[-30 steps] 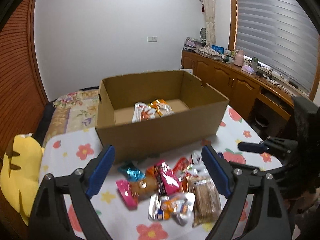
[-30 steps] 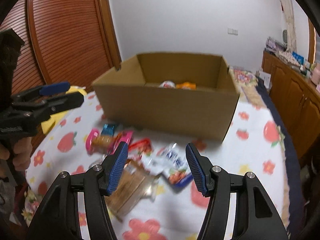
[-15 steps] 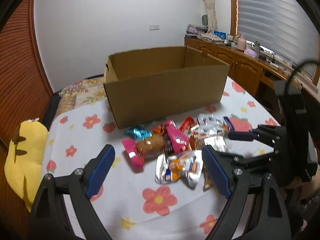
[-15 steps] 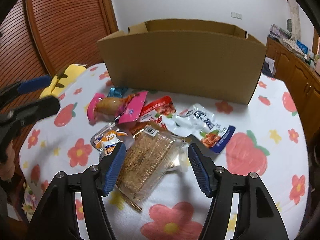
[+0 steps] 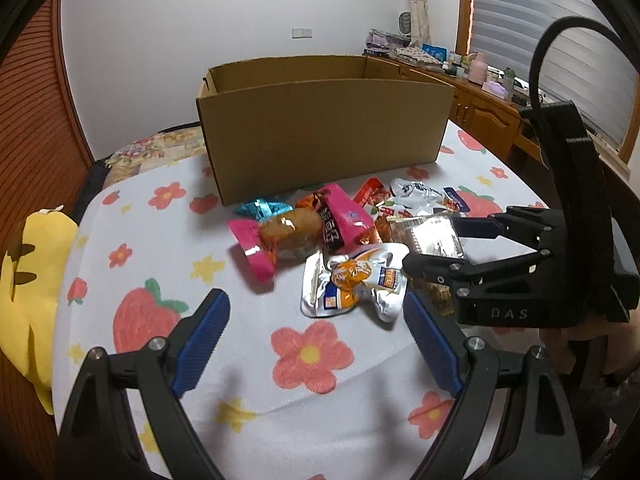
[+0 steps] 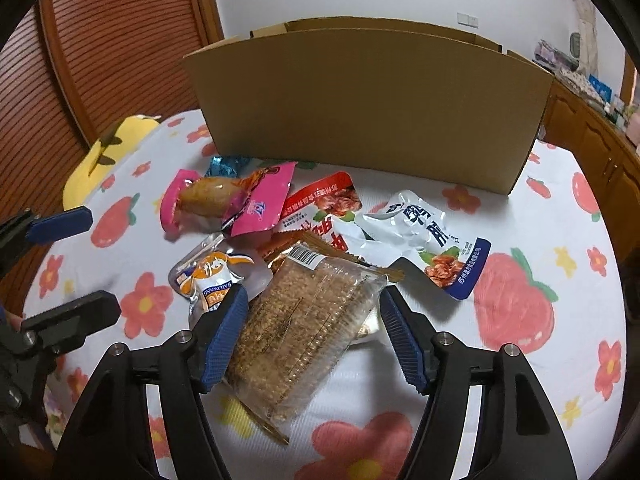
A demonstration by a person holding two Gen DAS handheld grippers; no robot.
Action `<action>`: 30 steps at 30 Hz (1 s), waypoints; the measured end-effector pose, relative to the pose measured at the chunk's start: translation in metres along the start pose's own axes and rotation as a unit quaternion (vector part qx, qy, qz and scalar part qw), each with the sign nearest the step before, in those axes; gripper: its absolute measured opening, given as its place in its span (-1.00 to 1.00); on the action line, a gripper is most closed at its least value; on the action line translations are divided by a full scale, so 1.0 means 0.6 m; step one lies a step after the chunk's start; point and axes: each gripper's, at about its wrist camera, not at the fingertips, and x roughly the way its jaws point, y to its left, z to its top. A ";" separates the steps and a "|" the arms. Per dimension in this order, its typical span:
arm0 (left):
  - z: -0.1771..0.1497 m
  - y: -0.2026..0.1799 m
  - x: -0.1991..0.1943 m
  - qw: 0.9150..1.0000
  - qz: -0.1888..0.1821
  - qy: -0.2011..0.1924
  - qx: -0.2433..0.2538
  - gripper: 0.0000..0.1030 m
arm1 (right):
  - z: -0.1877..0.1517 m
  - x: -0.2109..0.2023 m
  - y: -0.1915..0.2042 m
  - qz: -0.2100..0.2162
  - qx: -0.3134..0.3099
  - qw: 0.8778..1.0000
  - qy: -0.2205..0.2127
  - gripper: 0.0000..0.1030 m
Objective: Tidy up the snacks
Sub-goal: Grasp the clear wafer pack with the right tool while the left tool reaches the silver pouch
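Now, right gripper (image 6: 312, 320) opening astride clear cracker pack (image 6: 304, 320), left gripper (image 5: 316, 344) spread empty near silver pouch (image 5: 352, 284), cardboard box (image 5: 320, 136) behind

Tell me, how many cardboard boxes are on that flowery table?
1: the cardboard box stands open at the table's far side, behind the snack packets. Its inside is hidden from here.

Black gripper (image 5: 316, 344) frames, blue ribbed pads, silver screws, "DAS" lettering, black cable.
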 end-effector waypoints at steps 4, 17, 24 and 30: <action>-0.003 0.007 0.007 1.000 -0.018 0.010 -0.019 0.73 | 0.000 0.004 0.001 -0.001 0.001 1.000 0.009 0.42; 0.019 -0.015 0.071 0.998 -0.040 0.040 -0.015 0.73 | -0.009 -0.017 -0.031 0.028 0.014 0.999 0.014 -0.07; 0.026 -0.038 0.109 0.998 -0.012 0.059 0.013 0.73 | -0.026 -0.053 -0.066 0.066 0.044 0.997 -0.019 -0.10; 0.031 -0.041 0.133 0.997 -0.005 0.075 0.019 0.73 | -0.045 -0.075 -0.086 0.070 0.040 0.996 -0.038 -0.11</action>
